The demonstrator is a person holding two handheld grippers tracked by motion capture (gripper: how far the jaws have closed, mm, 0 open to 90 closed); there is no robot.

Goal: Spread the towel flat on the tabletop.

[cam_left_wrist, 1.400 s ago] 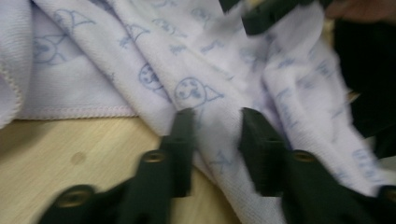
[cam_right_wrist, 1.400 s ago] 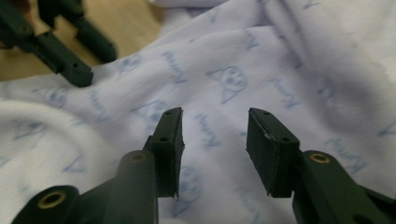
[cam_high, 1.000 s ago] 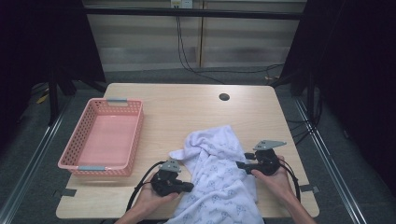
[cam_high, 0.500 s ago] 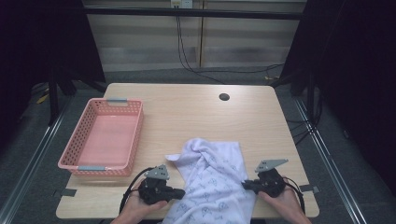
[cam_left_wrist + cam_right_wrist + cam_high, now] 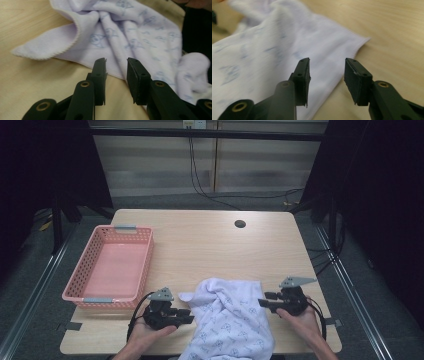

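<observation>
Light comes from overhead and lands pretty evenly on my table [image 5: 210, 245], which glows warm and bright while everything around it drops off to near black, with only soft, short shadows under my hands and beside the pink basket [image 5: 112, 265]. The high view is a bit soft and grainy overall, no real glare anywhere. Up close, my left gripper [image 5: 116, 67] view keeps the jaw tips sharp while the lavender cloth [image 5: 140, 35] goes hazy toward the far edge, and my right gripper [image 5: 326, 66] view is worse, the cloth smeared and its print barely readable.
</observation>
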